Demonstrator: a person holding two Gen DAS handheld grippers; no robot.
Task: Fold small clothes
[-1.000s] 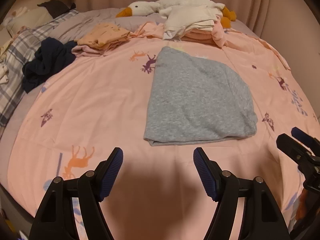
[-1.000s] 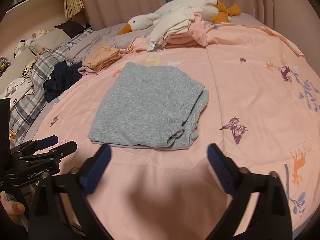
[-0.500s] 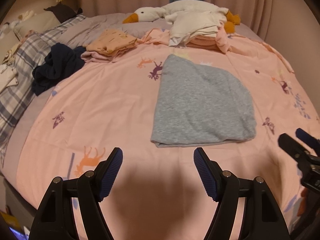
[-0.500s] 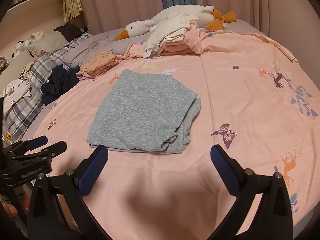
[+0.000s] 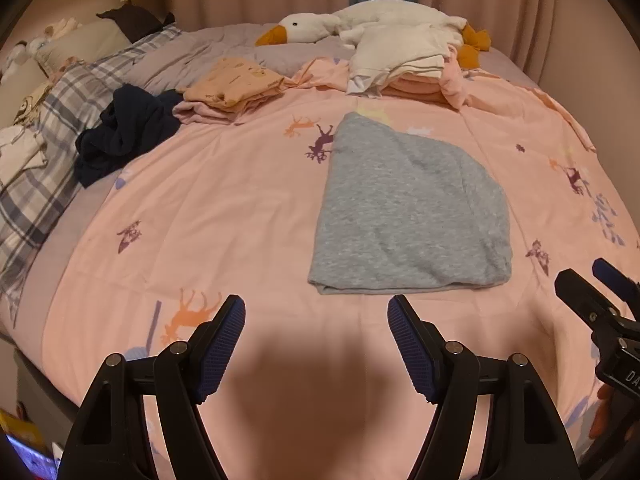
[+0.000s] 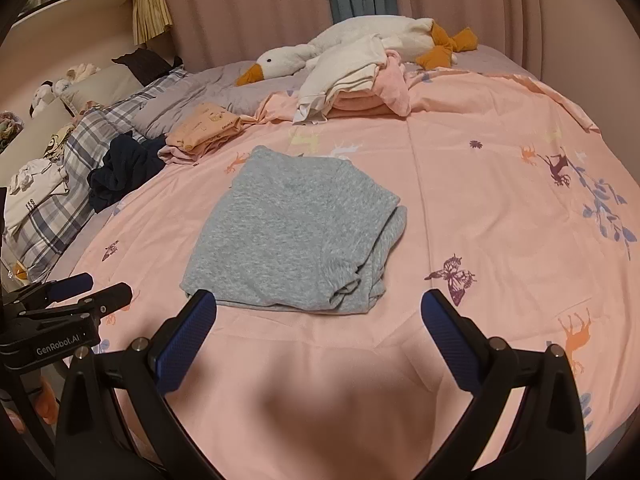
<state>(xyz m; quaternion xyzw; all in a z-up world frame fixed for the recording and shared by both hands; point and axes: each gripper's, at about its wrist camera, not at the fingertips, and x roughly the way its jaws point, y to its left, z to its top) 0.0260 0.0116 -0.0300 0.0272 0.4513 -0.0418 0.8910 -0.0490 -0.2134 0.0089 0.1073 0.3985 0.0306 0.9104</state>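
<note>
Now both grippers hover spread wide and empty over the pink bedsheet [image 5: 248, 216], the left gripper [image 5: 316, 338] just short of the near hem, the right gripper [image 6: 318, 326] nearly at it. Straight ahead lies the grey folded garment [image 6: 296, 236], its long axis running away from the fingers. Beyond it sit the folded piles [image 5: 236, 84].

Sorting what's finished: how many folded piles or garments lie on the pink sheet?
3: the grey garment mid-sheet, the orange pile far left, the white-topped pile by the goose. More may be hidden.
</note>
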